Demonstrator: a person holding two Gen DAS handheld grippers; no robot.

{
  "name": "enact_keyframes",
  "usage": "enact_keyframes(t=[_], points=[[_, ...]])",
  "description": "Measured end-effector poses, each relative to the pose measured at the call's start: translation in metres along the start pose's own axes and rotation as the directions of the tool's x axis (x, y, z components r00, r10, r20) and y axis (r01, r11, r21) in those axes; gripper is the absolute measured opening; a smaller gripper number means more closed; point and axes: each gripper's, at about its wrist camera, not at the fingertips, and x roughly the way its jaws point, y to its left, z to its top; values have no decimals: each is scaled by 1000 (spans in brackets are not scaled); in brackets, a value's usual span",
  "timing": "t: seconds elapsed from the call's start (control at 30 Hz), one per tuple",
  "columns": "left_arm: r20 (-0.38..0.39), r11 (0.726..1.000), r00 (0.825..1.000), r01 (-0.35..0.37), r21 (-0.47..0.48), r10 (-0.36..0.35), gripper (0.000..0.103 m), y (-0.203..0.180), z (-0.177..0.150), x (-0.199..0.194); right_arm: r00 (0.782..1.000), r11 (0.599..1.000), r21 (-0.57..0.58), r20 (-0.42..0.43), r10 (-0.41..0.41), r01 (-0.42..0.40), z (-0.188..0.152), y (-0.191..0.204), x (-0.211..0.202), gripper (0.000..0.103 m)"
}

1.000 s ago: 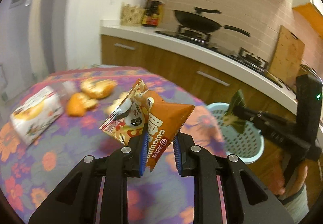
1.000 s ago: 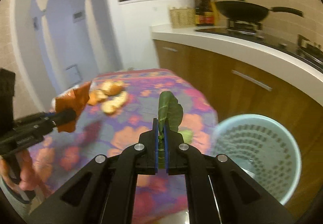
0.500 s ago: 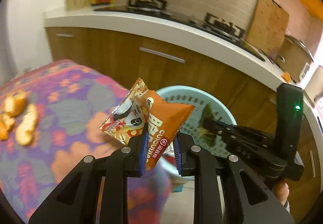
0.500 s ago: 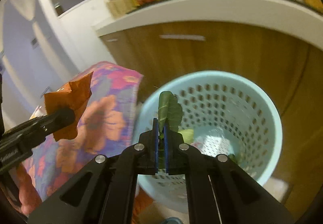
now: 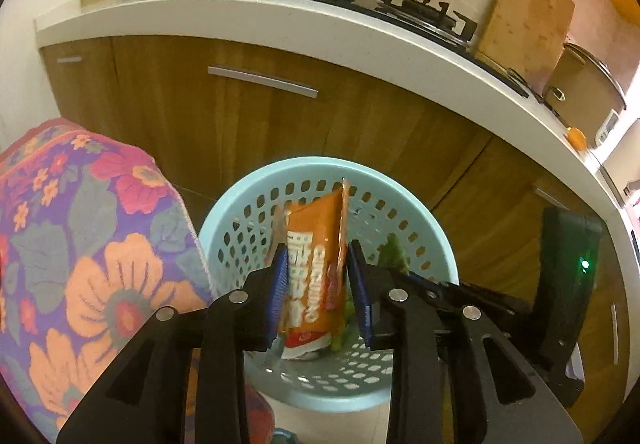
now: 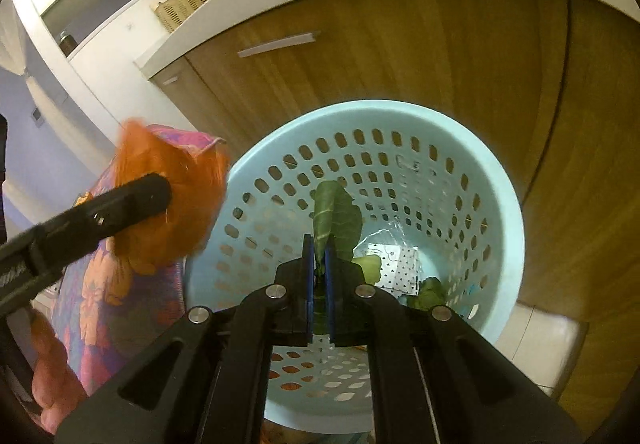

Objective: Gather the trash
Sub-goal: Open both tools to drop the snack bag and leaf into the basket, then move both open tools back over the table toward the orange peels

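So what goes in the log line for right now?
left tongs: opening, snack bag between | right tongs: shut on leaf | both over basket

Snack bag (image 6: 168,199) motion-blurred beside left claw (image 6: 160,187)

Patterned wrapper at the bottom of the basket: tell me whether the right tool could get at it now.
Probably not yet. The right tool is shut on a green leaf above the basket. The patterned wrapper lies uncovered at the bottom, so the way down looks free once the leaf drops.

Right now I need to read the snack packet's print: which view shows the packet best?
The left wrist view: the orange snack packet stands sharp between the opening left claw, lettering facing the camera. The right wrist view shows only an orange blur, no print.
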Motion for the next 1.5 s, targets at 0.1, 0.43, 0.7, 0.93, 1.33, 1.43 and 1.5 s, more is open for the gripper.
enact_keyframes(t=[0.1,0.43,0.7,0.93,1.33,1.43,1.5], points=[[1,1000,1000,-2,-3,2,29,0,3,5,1000,1000,10,-3,0,0,-1,-5,-1,5],[-4,1000,1000,-21,-9,21,47,7,5,12,1000,1000,23,25,-17,16,-2,-7,-11,33],[47,1000,999,1,-21,0,51,17,0,-15,999,1000,22,49,-6,4,0,-1,-23,44],[121,999,993,2,-37,2,52,30,-9,-52,997,999,-41,76,29,-26,3,28,-32,44],[263,978,948,-145,-150,180,53,99,-31,-142,990,971,-216,64,123,-107,4,118,-29,44],[287,957,926,-185,-226,246,55,128,-36,-161,988,955,-270,54,144,-125,3,146,-25,44],[294,940,910,-214,-266,291,55,144,-41,-171,987,942,-309,48,155,-133,2,167,-23,44]])
